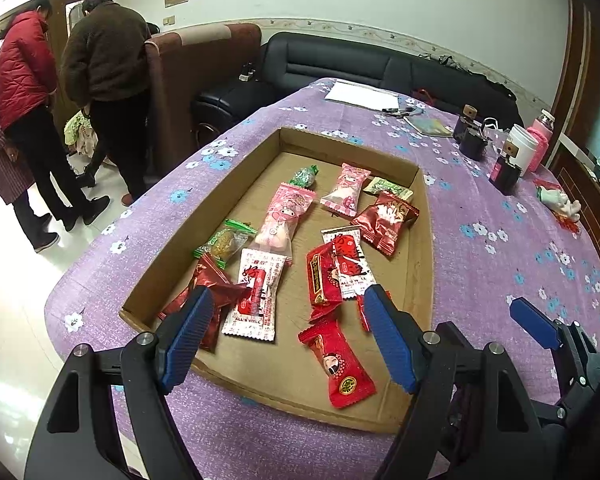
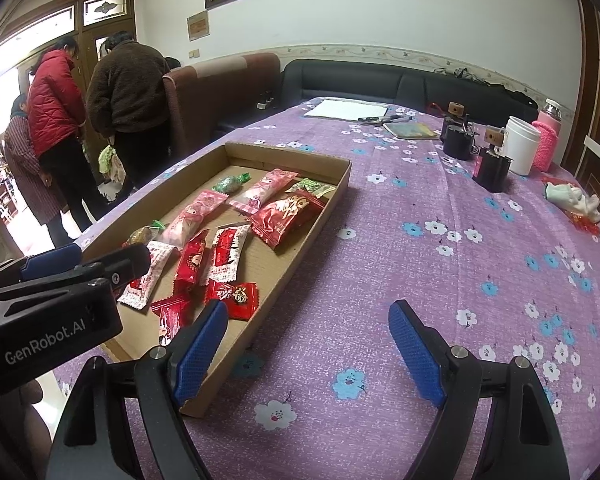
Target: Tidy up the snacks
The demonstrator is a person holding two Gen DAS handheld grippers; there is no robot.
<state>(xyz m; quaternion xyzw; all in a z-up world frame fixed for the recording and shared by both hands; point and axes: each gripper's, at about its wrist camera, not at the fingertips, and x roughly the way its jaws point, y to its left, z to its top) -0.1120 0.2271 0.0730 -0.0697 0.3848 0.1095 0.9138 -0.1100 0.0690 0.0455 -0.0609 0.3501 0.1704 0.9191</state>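
A shallow cardboard tray (image 1: 416,280) (image 2: 300,240) lies on the purple flowered tablecloth and holds several wrapped snacks: red packets (image 1: 342,364) (image 2: 236,298), pink packets (image 1: 286,216) (image 2: 192,216), white-and-red packets (image 1: 256,292), green ones (image 1: 304,176). My left gripper (image 1: 288,336) is open and empty, hovering over the tray's near end. My right gripper (image 2: 312,350) is open and empty over the tablecloth just right of the tray; its left finger (image 2: 200,348) overlaps the tray's near corner. The right gripper also shows in the left wrist view (image 1: 536,324).
At the table's far right stand a white cup (image 2: 520,150), a pink bottle (image 2: 546,140), black devices (image 2: 492,170) and a white figurine (image 2: 572,198). Paper (image 2: 346,110) and a booklet (image 2: 410,130) lie at the far end. Several people (image 2: 120,92) stand at left beside sofas.
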